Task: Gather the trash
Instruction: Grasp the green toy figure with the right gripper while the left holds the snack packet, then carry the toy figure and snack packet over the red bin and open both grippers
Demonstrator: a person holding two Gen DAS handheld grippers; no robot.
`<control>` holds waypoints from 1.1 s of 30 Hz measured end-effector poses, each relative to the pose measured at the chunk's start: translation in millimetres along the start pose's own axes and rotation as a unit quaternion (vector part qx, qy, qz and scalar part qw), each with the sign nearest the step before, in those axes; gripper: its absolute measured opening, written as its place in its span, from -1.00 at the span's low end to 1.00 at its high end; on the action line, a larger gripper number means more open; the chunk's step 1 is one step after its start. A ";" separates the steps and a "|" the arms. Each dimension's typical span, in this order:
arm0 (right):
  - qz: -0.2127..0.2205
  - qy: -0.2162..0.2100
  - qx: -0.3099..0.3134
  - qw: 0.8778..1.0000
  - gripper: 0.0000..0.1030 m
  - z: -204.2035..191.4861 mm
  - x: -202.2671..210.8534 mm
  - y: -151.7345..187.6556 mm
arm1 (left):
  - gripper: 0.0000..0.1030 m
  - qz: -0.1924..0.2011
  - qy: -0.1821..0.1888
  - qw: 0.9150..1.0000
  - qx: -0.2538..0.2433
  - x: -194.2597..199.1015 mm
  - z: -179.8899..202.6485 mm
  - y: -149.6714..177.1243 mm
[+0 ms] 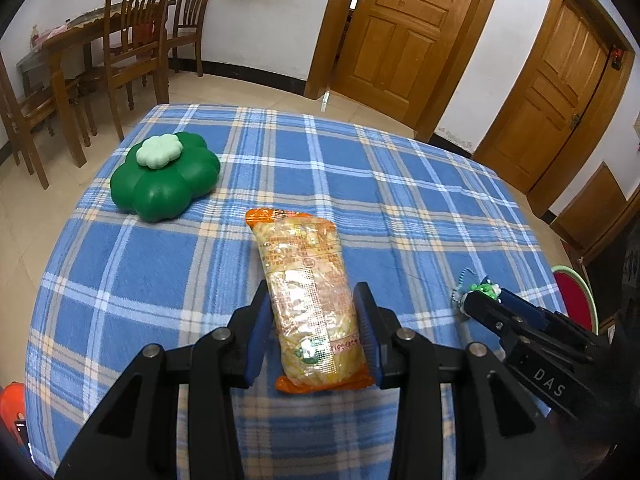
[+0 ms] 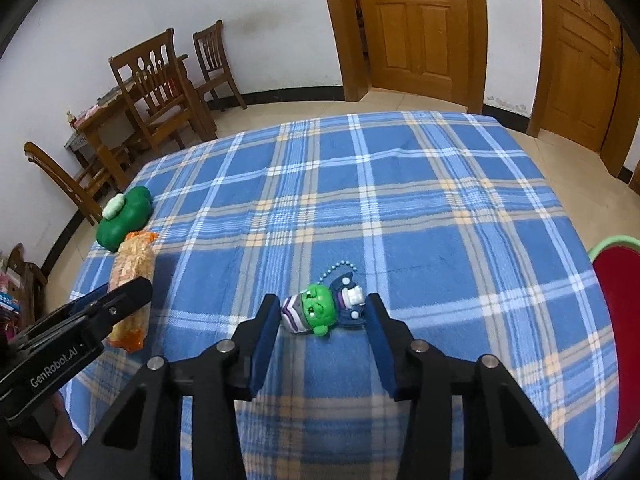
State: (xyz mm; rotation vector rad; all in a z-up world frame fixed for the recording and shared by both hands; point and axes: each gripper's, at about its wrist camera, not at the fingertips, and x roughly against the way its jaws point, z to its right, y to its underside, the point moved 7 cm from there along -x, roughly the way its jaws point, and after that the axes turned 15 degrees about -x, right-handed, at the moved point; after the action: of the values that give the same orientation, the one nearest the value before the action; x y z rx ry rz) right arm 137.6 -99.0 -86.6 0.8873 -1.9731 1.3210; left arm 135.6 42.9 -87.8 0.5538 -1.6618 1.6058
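Note:
An orange-ended clear snack packet (image 1: 310, 300) lies lengthwise on the blue plaid tablecloth (image 1: 400, 200). My left gripper (image 1: 314, 302) is open, its blue pads on either side of the packet's near half, close to or just touching its sides. A small green-faced toy keychain (image 2: 320, 310) with a bead chain lies between the open fingers of my right gripper (image 2: 322, 314). The right gripper also shows in the left wrist view (image 1: 480, 300), the left one in the right wrist view (image 2: 132, 292). The packet shows there too (image 2: 134, 268).
A green clover-shaped box (image 1: 165, 176) with a pale lid sits at the table's far left. A red basin with a green rim (image 2: 618, 320) stands off the right edge. Wooden chairs (image 1: 136, 40), a dining table and two doors are beyond.

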 end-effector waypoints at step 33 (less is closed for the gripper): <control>0.121 -0.006 -0.145 0.982 -0.10 141.5 157.9 -11.5 | -0.21 0.014 0.139 0.985 -0.105 53.1 163.0 -17.9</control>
State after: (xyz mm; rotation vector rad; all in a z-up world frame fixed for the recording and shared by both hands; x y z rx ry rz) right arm 36.5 -266.5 -4.1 0.5309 -2.2668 1.1144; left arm 80.9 -108.2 -25.5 0.1891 -1.6062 1.4310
